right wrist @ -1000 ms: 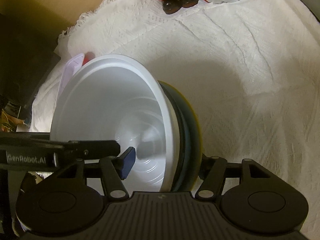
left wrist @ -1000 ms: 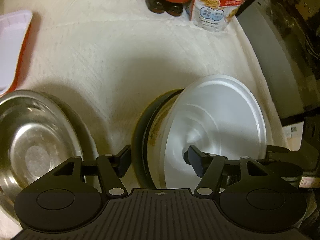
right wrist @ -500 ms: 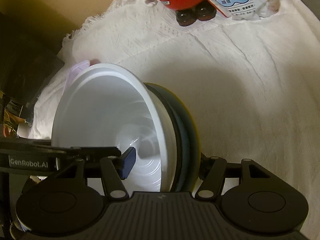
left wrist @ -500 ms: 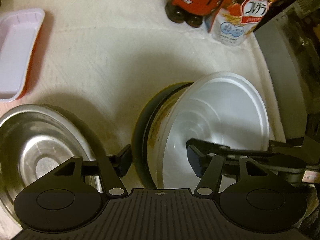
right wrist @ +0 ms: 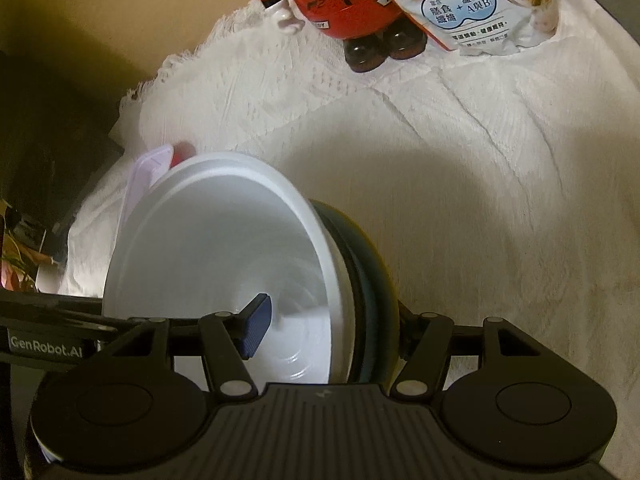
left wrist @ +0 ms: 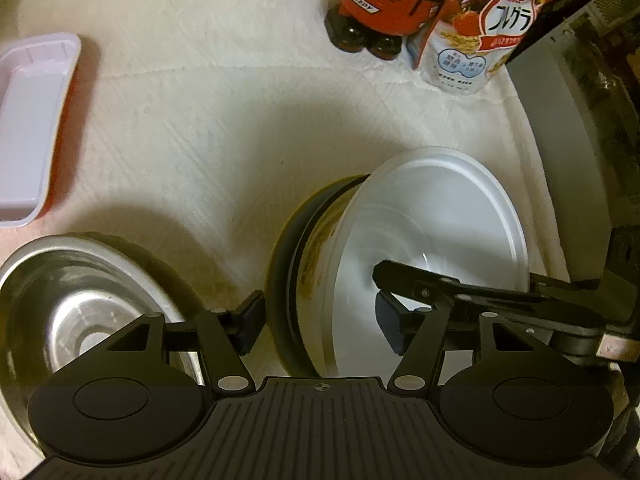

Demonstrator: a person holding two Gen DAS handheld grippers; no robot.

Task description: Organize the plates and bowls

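Stack (left wrist: 432,240): white bowl nested in dark plates, tipped on edge.
My left tongs (left wrist: 320,320): clamping stack.
My right tongs (right wrist: 332,332): clamping stack.

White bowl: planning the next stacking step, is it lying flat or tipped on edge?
Tipped on edge: the white bowl stands with its opening facing sideways.
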